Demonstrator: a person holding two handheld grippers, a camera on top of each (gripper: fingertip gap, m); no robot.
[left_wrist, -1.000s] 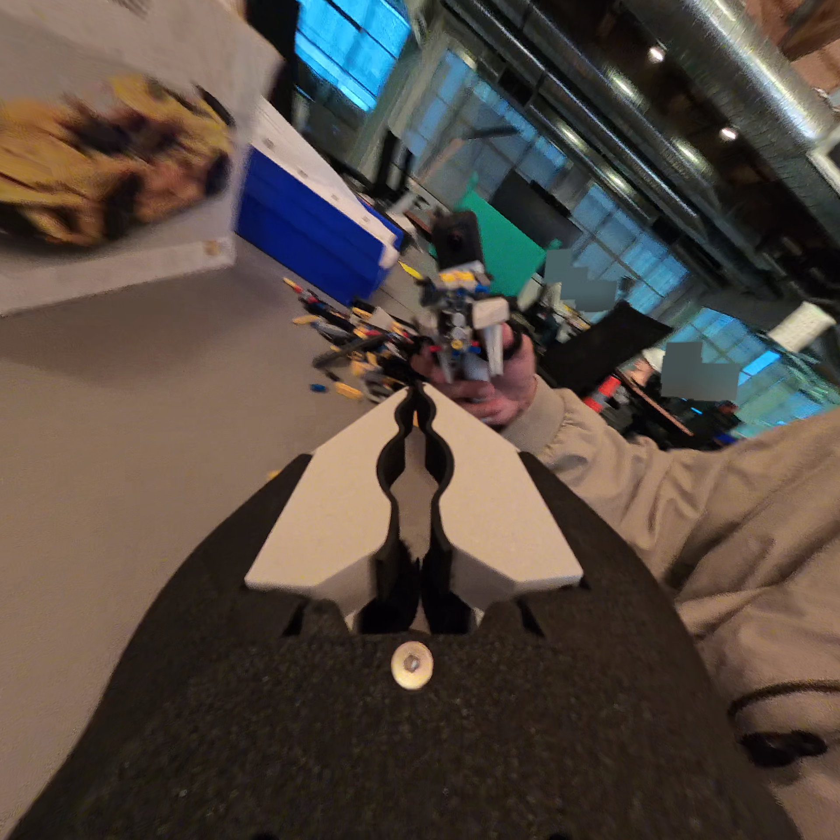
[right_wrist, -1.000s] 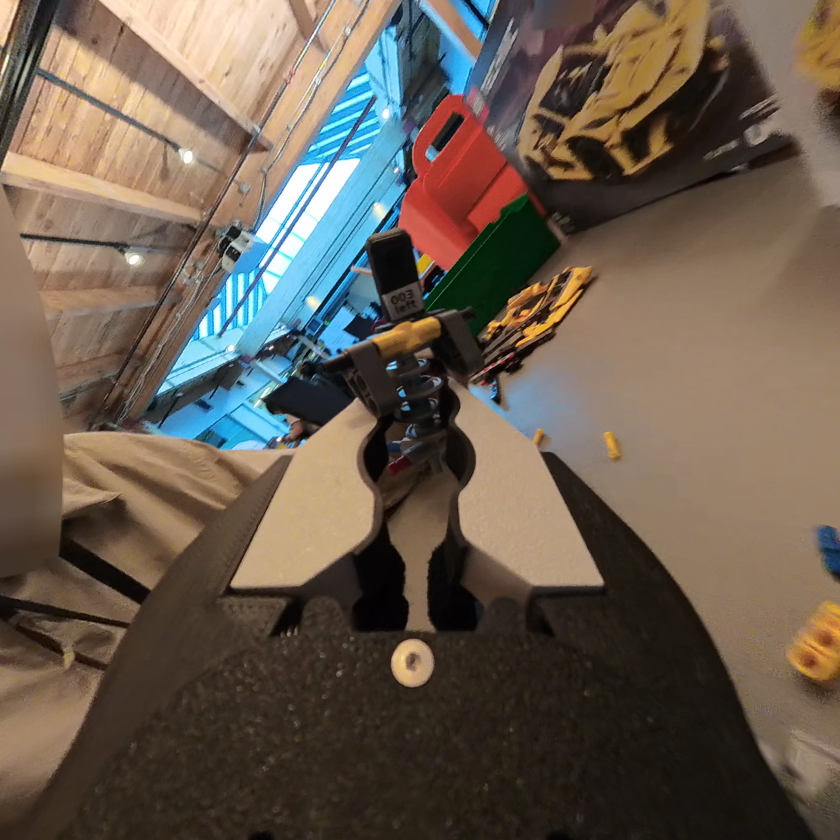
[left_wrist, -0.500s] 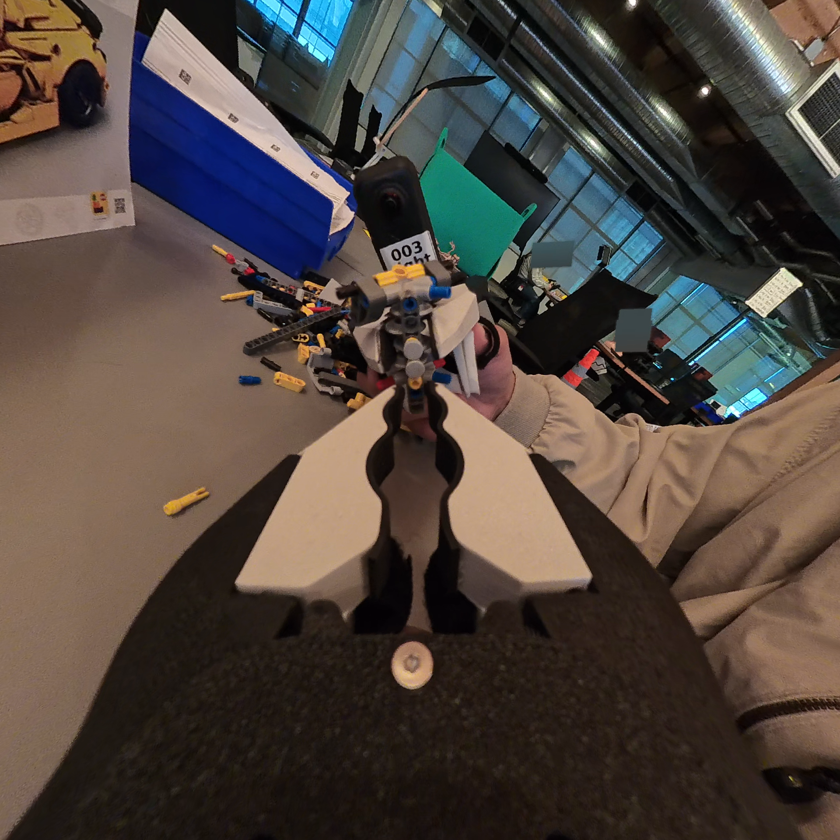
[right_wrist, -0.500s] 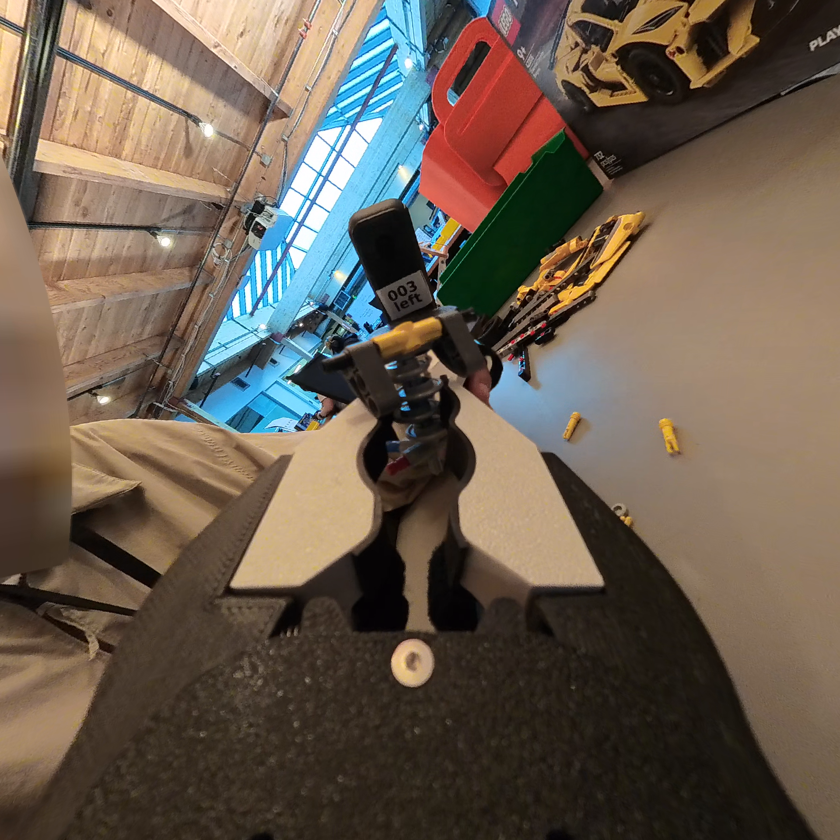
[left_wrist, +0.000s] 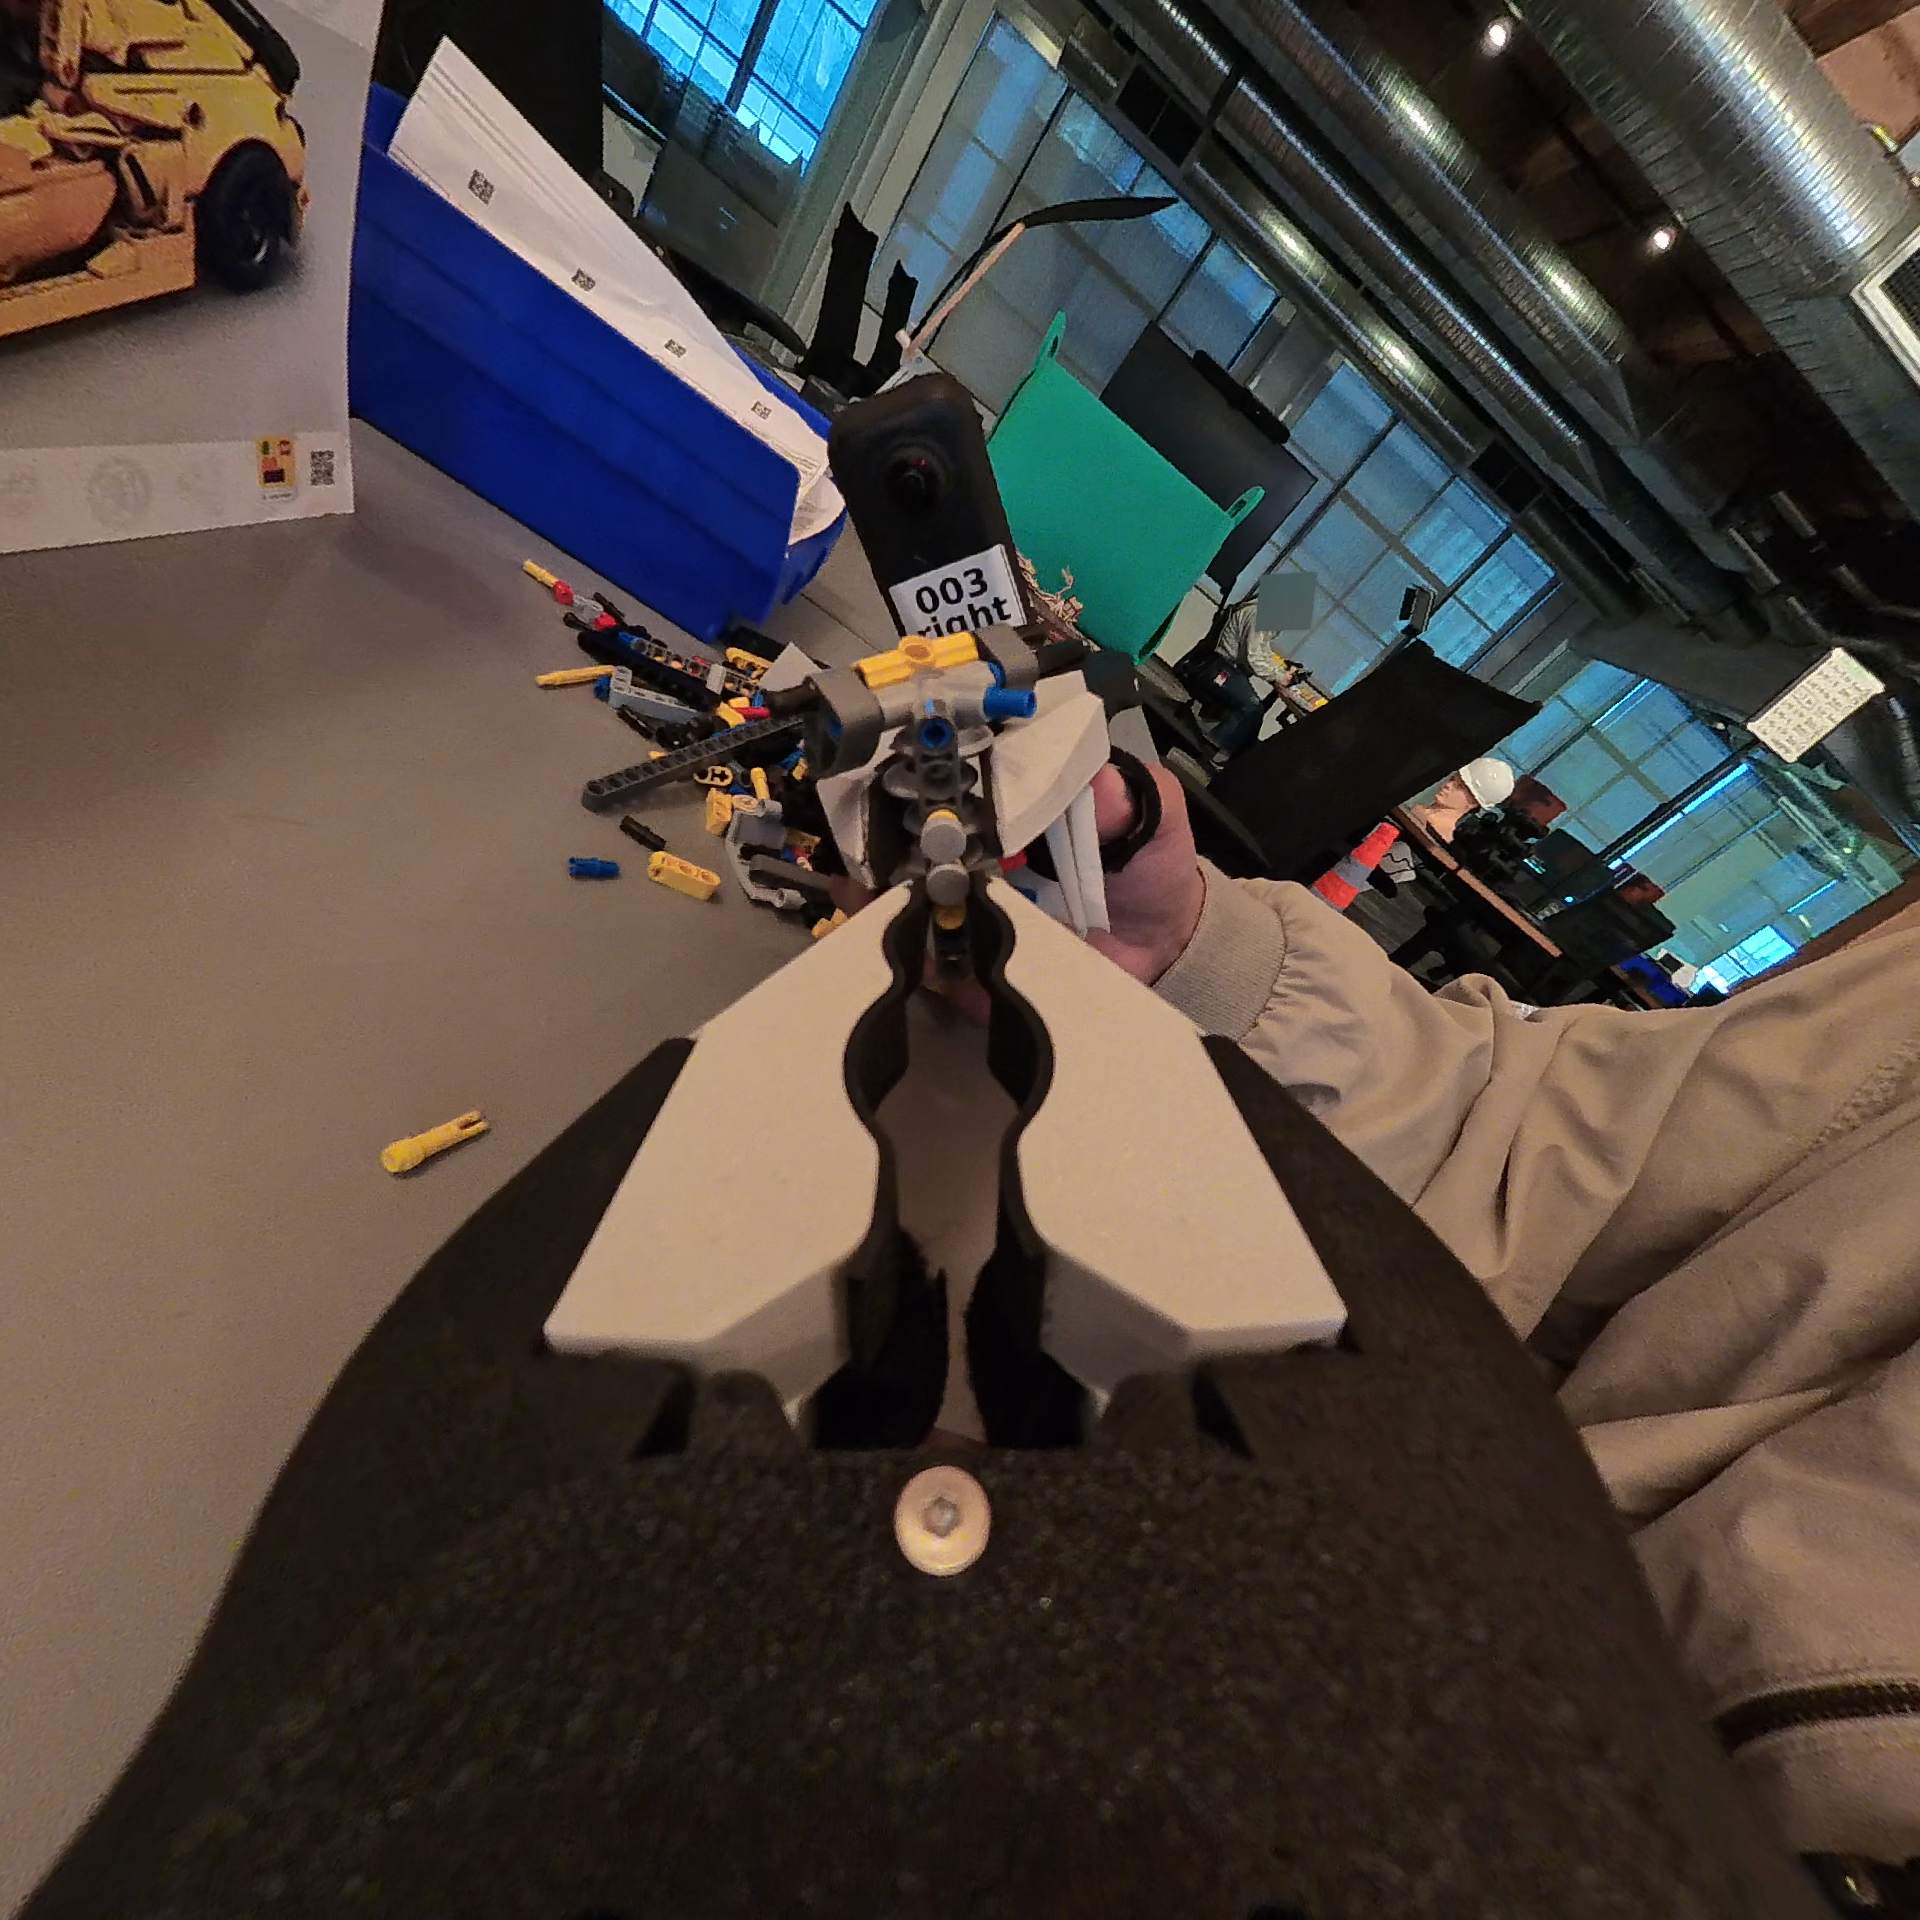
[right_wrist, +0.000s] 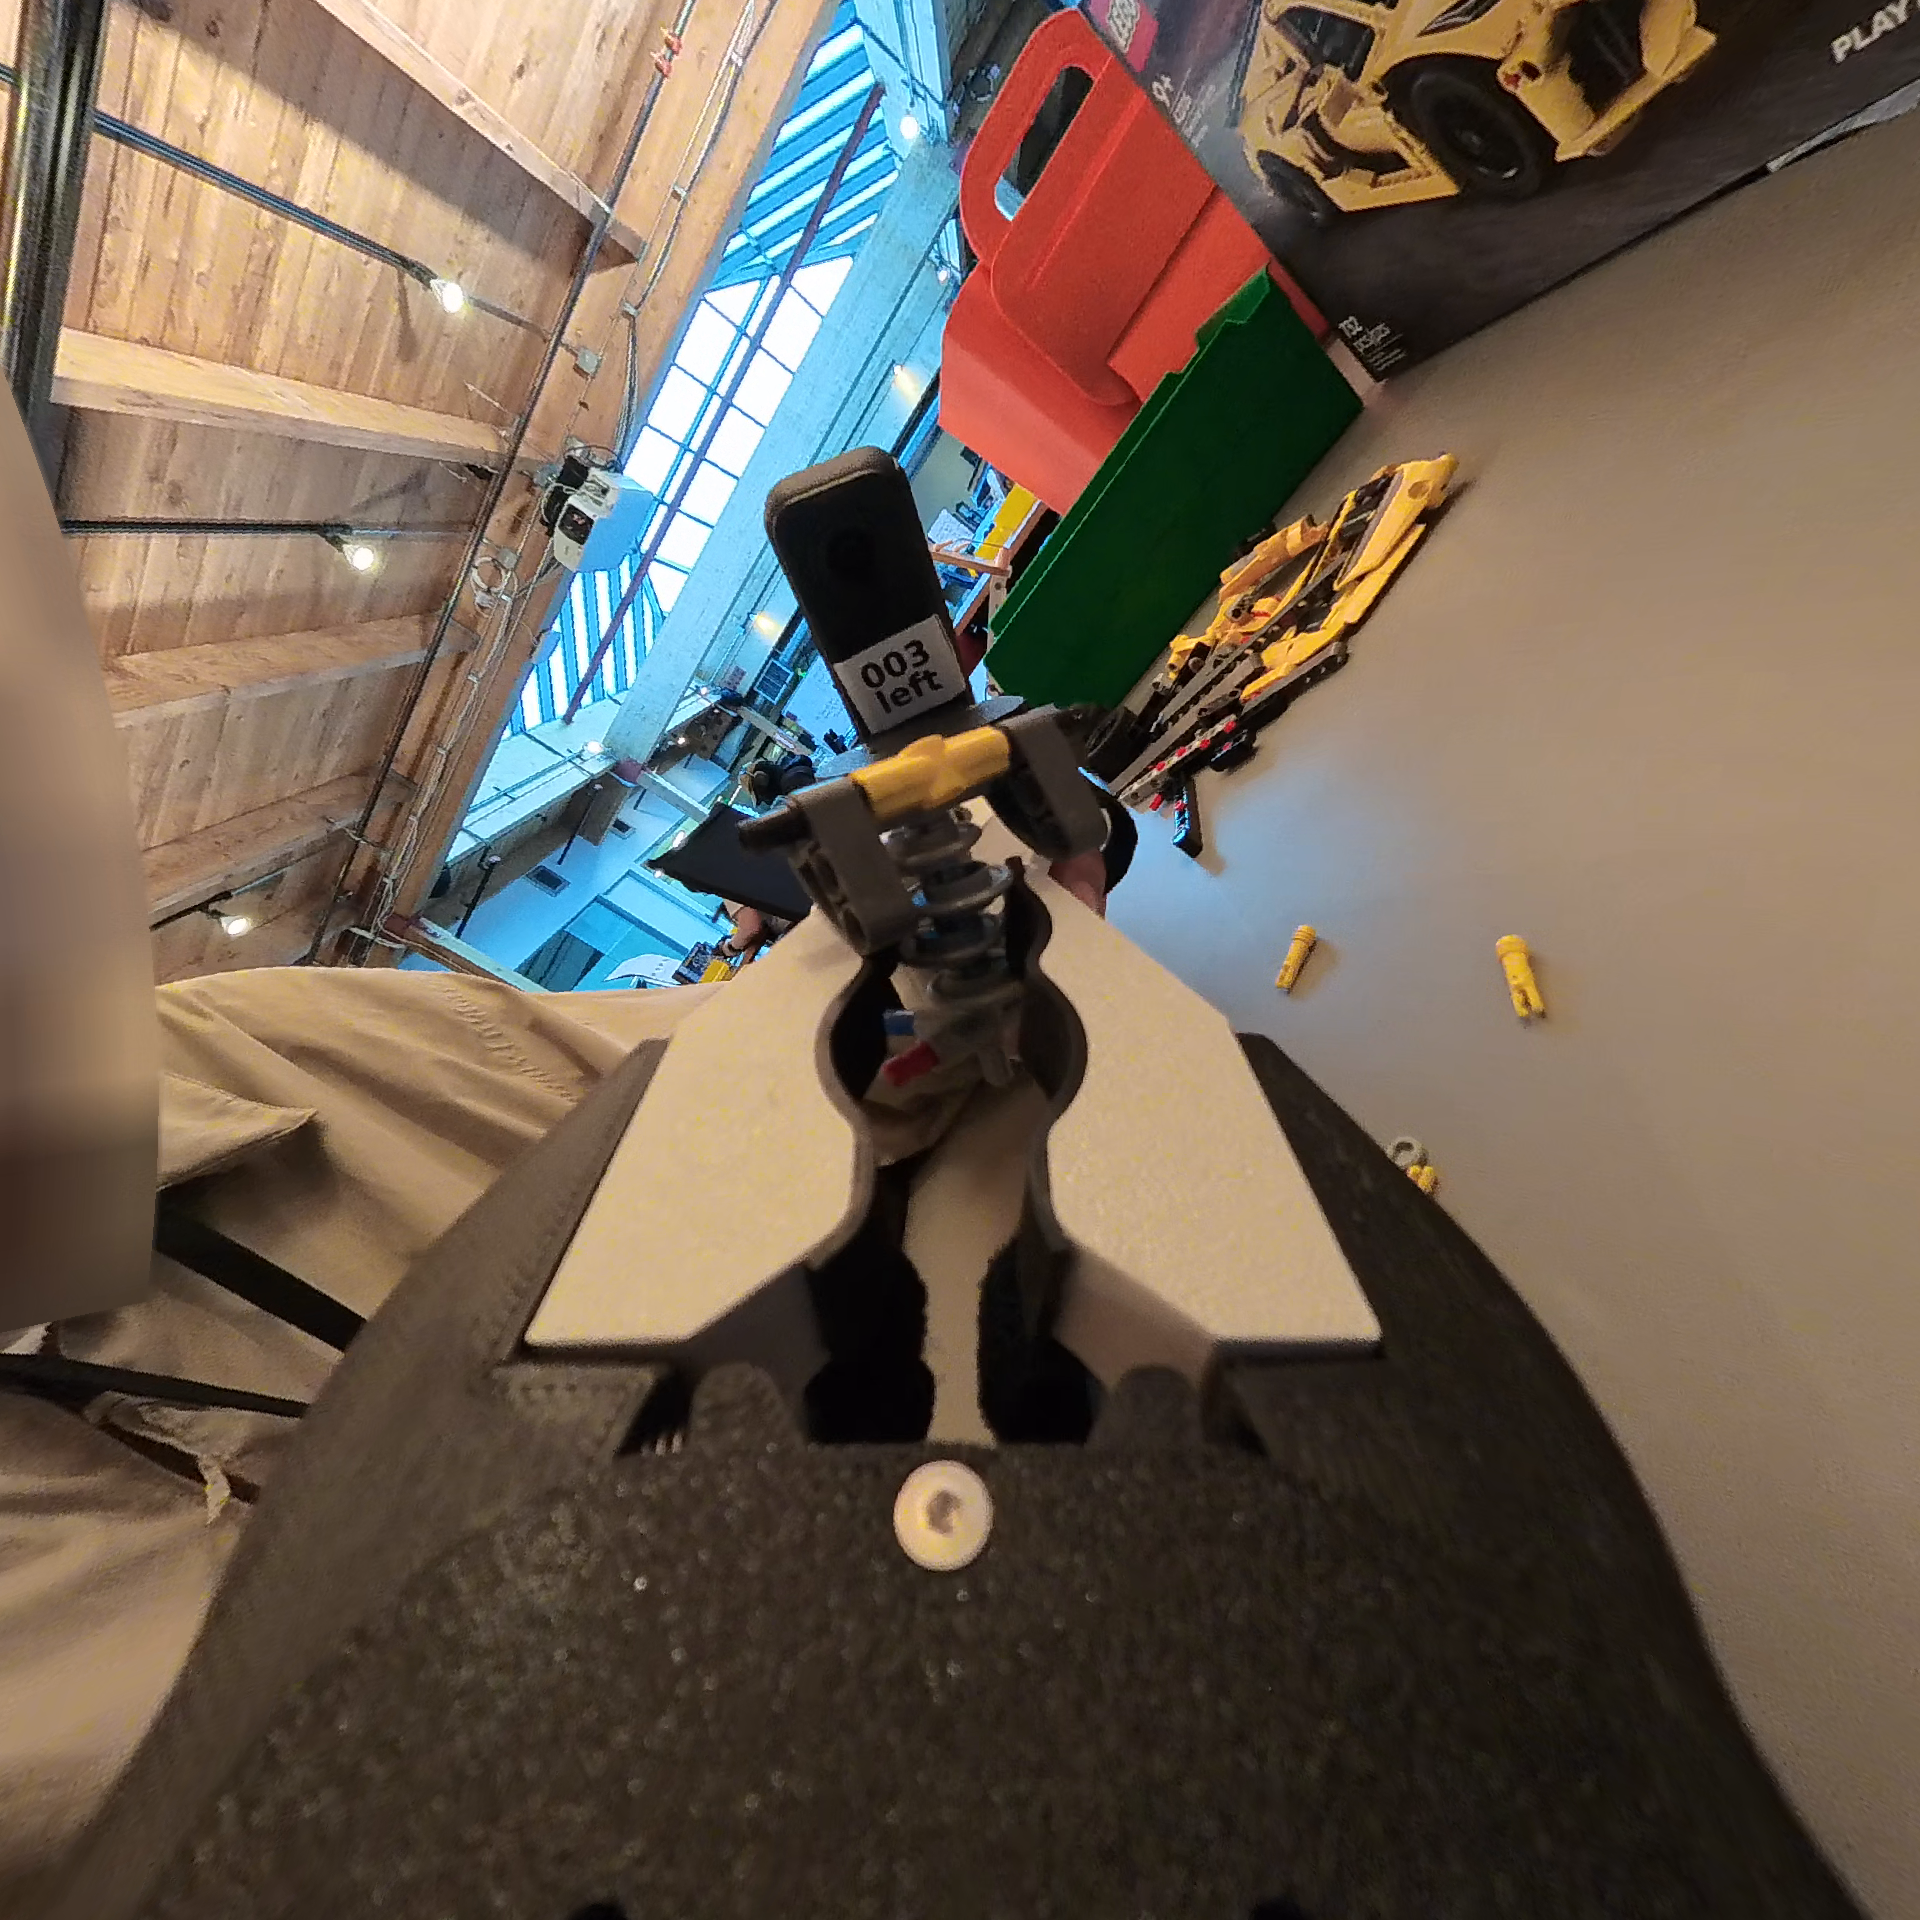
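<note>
Assembly (right_wrist: 935, 831) of grey, yellow and blue pieces around a coil spring is held in the air over the table (left_wrist: 260, 935), between the two tools

- Right gripper (right_wrist: 956, 925): pressed in on the spring section, which sits in the notch between the fingers. Grip unchanged across the last second
- Left gripper (left_wrist: 945, 914): a second ago it was swinging, its view smeared, its tips nearly together just short of the assembly. Now steady, with the tips pinching the thin lower stem. Both tools are thus clamped on one piece from opposite ends
- A hand (left_wrist: 1143, 883) in a tan sleeve is seen behind the right tool

Surroundings
- Pile (left_wrist: 707, 727) of loose pieces beside a blue bin (left_wrist: 540, 416); one yellow pin (left_wrist: 431, 1127) lies apart, nearer the left tool
- In the right view: a part-built yellow model (right_wrist: 1309, 613) against a green bin (right_wrist: 1174, 499), a red bin (right_wrist: 1060, 260) behind it, two more pins on the table

Writing
- A white label (left_wrist: 961, 603) with dark print is fixed to each tool's black camera
- Square codes are printed on the white sheets in the blue bin
- A box (right_wrist: 1455, 135) bears a yellow car picture, with lettering and a brand mark at its edges; wording not recorded
</note>
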